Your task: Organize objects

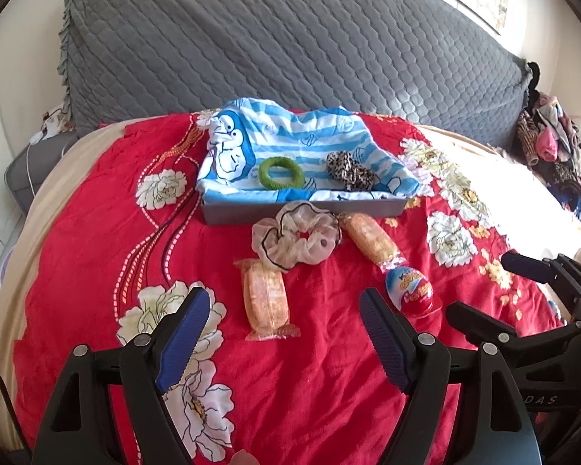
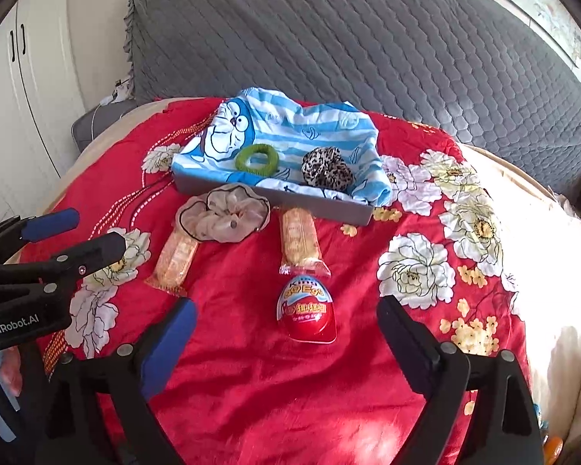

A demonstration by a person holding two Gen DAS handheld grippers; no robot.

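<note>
Two hair ties (image 2: 255, 159) in the tray (image 2: 275, 197); egg (image 2: 306, 310) before it

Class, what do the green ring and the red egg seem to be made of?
Green ring: looks like matte, fuzzy fabric-covered elastic, no shine. Red egg: probably glossy plastic or foil wrap, with printed lettering and bright highlights; which one is unclear.

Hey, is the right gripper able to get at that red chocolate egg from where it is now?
Probably yes. The right gripper is open and lined up with the chocolate egg, which lies alone on the red blanket. Only the wrapped snack behind it nearly touches its tip.
</note>
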